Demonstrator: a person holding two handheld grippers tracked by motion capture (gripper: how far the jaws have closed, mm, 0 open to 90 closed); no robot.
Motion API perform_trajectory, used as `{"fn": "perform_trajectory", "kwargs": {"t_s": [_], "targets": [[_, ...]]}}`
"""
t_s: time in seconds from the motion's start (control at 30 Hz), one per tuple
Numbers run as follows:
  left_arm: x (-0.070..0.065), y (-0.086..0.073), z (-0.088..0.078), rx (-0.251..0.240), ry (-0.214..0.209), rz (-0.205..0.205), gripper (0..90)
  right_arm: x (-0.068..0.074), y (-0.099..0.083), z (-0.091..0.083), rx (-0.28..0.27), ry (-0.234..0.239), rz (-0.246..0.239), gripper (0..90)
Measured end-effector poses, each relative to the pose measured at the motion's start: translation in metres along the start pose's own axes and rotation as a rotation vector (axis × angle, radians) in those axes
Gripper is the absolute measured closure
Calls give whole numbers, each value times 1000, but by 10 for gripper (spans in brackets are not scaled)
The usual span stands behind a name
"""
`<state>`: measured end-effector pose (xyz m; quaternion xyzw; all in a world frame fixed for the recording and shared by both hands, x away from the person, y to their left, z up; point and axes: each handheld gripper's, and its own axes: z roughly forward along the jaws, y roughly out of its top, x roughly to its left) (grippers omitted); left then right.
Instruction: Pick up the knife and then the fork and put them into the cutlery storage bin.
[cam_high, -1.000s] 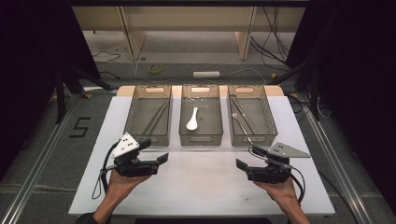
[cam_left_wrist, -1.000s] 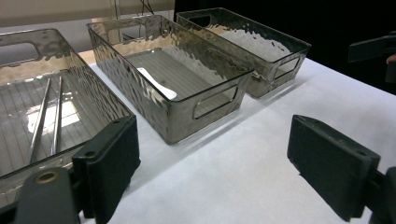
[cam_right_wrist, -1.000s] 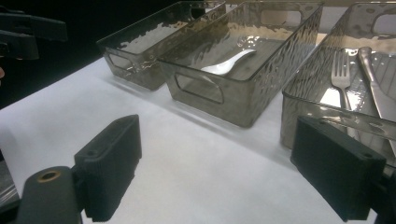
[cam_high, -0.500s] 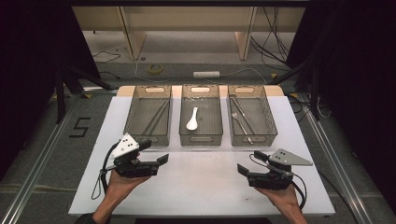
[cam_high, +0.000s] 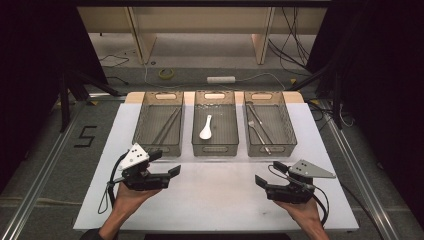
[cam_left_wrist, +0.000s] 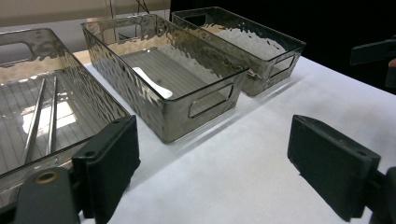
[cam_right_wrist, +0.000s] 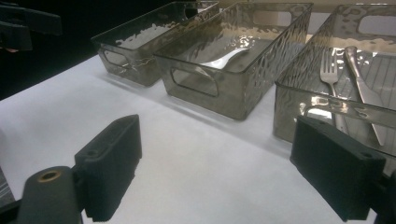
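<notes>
Evidently waiting at the start, left gripper (cam_high: 167, 172) and right gripper (cam_high: 266, 176) both spread and empty; next, reaching toward the bins (cam_high: 215, 148).

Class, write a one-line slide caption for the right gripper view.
Open right gripper over the white table, facing three clear bins; the nearest bin holds a fork and knife.

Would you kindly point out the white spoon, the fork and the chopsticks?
white spoon (cam_high: 205, 127): high view, on its bowl.
fork (cam_right_wrist: 329, 70): right gripper view, on its tines.
chopsticks (cam_left_wrist: 39, 114): left gripper view, on one stick's middle.
</notes>
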<state>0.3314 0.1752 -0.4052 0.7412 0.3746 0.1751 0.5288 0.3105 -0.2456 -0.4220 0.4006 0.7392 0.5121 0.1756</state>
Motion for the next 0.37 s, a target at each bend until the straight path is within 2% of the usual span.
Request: {"fn": "perform_trajectory", "kwargs": {"t_s": [0.37], "targets": [[0,0,0,0,1,0,163,0,0,0,3,-3,0,172]]}}
